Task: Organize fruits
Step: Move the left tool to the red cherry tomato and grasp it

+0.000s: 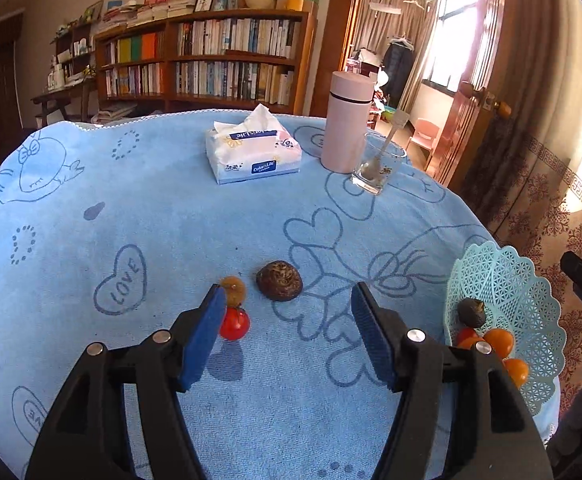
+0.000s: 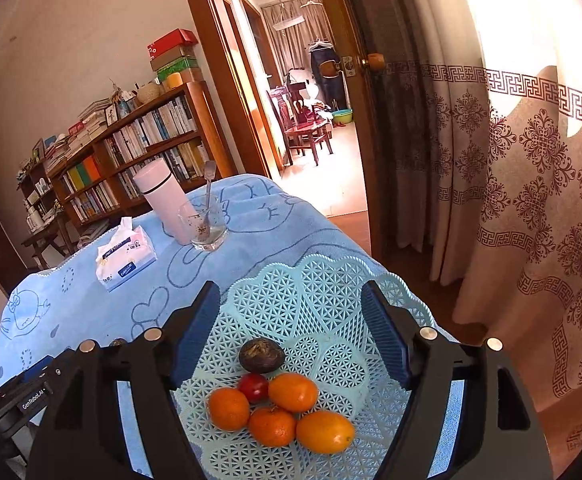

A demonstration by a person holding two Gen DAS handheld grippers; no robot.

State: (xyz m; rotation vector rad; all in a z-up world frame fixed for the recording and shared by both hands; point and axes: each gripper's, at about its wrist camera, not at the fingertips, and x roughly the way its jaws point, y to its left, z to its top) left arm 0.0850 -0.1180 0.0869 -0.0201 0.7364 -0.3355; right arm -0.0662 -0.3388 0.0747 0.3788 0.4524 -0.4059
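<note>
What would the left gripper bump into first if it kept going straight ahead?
Probably the dark brown round fruit on the blue cloth. It sits just ahead of the open left gripper, slightly left of centre, though depth is hard to judge.

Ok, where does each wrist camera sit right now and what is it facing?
Left wrist: on the left gripper, looking down across the blue tablecloth at three loose fruits; its open fingers show.
Right wrist: on the right gripper, over the basket of fruit; its open fingers show.
Shared: basket, pink flask, glass, tissue pack.
</note>
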